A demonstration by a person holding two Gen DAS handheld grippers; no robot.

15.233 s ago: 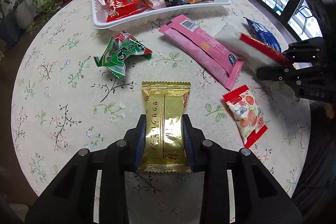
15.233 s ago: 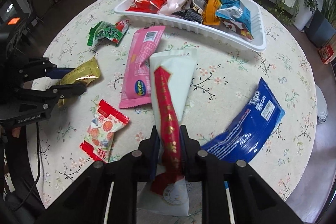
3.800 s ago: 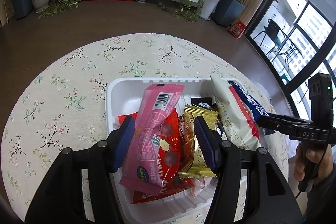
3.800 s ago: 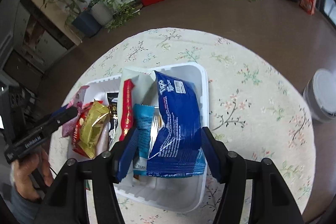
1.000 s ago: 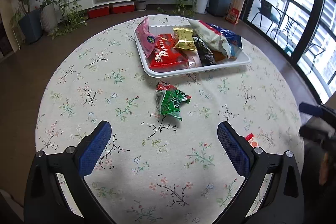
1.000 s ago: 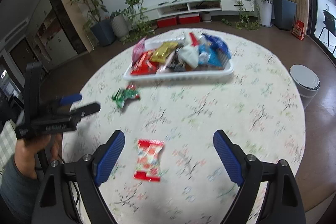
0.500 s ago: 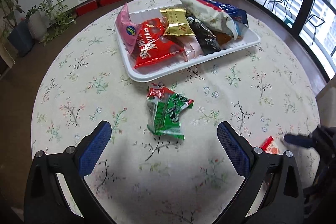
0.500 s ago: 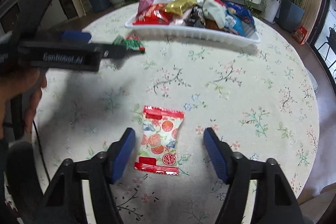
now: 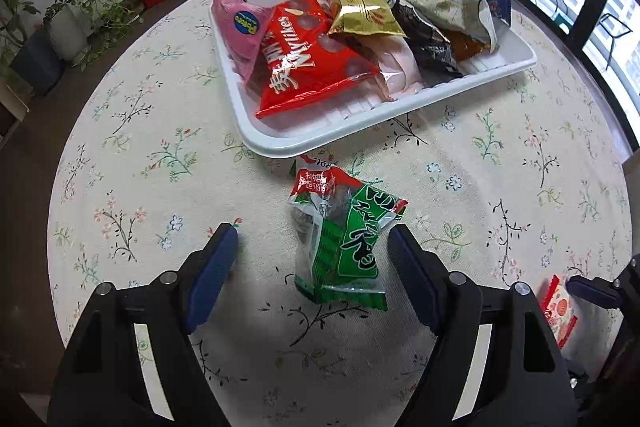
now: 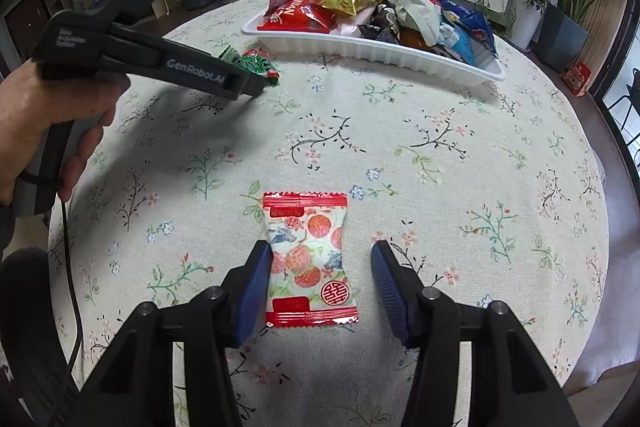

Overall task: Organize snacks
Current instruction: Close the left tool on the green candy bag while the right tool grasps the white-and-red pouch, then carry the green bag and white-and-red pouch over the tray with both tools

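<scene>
While both grippers' jaws are closing in, neither is yet clamping. The crumpled green packet point(image 9: 340, 239) is lying on the cloth point(image 9: 160, 155) between the left gripper point(image 9: 312, 247)'s separated fingers; the red-edged sachet point(image 10: 308, 259) between the right gripper point(image 10: 320, 267)'s. "Mylikes" is showing in the tray point(image 9: 280, 143).

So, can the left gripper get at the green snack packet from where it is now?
Probably yes. The green snack packet lies alone on the tablecloth, just clear of the white tray, between the fingers of the left gripper. Its jaws have just been closing, not yet touching it. Nothing blocks the way.
</scene>
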